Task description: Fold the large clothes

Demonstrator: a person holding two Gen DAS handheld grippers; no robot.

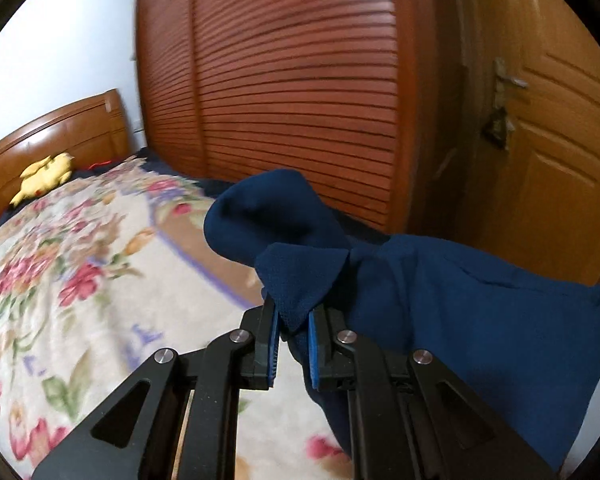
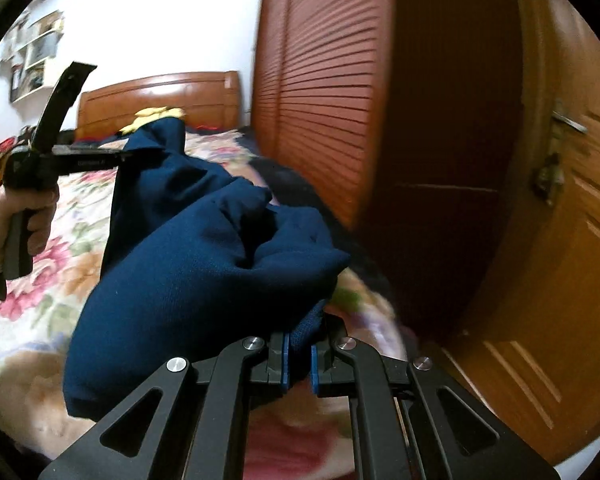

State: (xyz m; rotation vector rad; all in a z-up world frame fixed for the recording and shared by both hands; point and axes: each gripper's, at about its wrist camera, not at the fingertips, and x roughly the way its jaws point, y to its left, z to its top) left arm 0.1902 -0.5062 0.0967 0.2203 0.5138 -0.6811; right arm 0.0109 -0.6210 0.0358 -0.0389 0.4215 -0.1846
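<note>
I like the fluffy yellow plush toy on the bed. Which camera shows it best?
The left wrist view: the fluffy yellow plush toy lies in full sight by the brown wooden headboard. In the right wrist view only a yellow scrap peeks over the dark blue garment.

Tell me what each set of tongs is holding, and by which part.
Both grip the navy garment: left tongs pinch a bunched fold at one edge, right tongs another. Which parts of the garment cannot be told.
</note>
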